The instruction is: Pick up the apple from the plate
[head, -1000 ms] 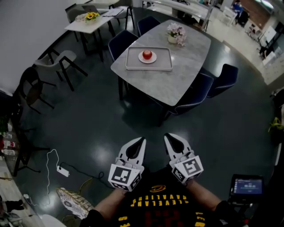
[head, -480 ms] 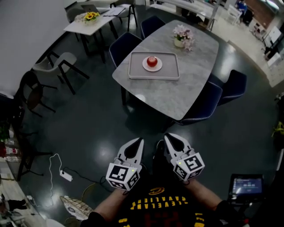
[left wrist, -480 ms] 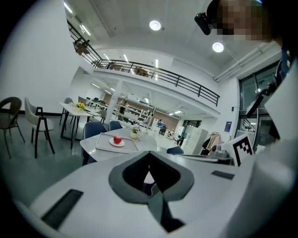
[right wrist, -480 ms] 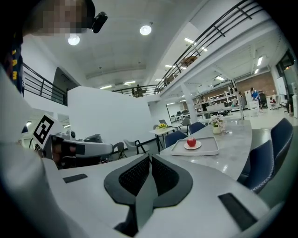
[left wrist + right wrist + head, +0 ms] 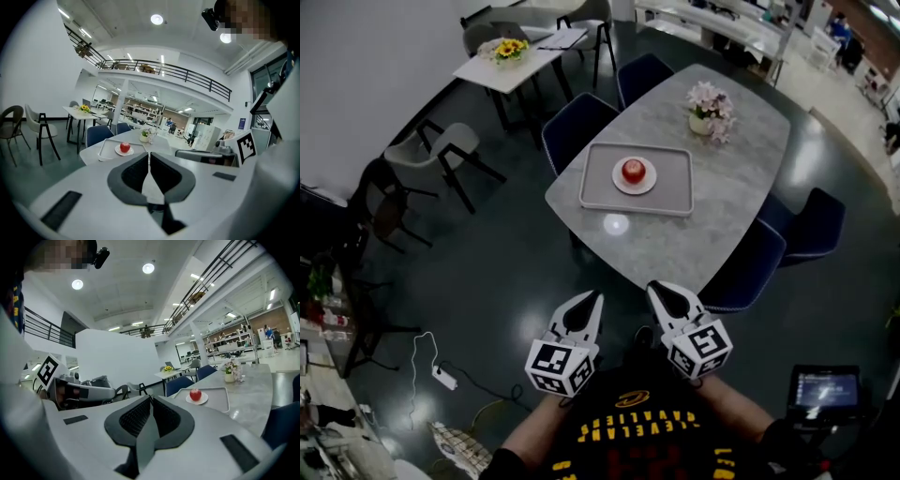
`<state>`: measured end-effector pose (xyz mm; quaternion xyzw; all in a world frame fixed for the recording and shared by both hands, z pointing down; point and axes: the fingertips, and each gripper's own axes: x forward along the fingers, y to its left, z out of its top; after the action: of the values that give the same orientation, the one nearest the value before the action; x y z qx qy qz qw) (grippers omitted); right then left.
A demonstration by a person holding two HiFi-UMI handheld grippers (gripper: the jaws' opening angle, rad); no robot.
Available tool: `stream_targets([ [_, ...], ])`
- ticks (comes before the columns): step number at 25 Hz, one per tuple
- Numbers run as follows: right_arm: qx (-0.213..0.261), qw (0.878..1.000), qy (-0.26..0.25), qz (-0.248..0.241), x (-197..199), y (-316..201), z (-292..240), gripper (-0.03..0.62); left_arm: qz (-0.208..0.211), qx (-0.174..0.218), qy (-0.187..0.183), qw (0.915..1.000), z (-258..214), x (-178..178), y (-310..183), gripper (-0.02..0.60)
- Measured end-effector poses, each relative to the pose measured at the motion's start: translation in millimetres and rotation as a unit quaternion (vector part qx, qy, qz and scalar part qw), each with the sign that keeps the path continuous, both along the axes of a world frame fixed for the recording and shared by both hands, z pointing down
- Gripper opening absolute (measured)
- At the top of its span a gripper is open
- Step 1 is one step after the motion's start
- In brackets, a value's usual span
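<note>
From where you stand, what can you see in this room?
apple: one, red, on the plate
plate: one, white, on the tray
tray: one, pale grey, on the big table
big table: one, grey, ahead
flower pot: one, pink blooms, beyond the tray
chairs: four, dark blue, round the big table
small table: one, white, far left, yellow flowers on it
left gripper: white, shut, empty
right gripper: white, shut, empty
</note>
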<state>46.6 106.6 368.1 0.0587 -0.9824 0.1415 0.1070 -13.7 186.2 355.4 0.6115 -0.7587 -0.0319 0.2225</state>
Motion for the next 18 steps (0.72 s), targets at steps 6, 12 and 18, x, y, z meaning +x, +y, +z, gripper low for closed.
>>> stream_targets([
  [6, -0.01, 1.0, -0.006, -0.009, -26, -54, -4, 0.048, -0.018, -0.001, 0.006, 0.9998, -3, -37, -47, 0.04],
  [12, -0.043, 0.999, -0.004, 0.006, -46, -100, -1, 0.048, -0.018, -0.01, 0.02, 0.9996, -4, -80, -82, 0.04],
  [18, -0.057, 0.998, 0.017, 0.037, -83, -140, 22, 0.048, 0.004, -0.02, 0.026, 0.9995, 16, -141, -125, 0.04],
])
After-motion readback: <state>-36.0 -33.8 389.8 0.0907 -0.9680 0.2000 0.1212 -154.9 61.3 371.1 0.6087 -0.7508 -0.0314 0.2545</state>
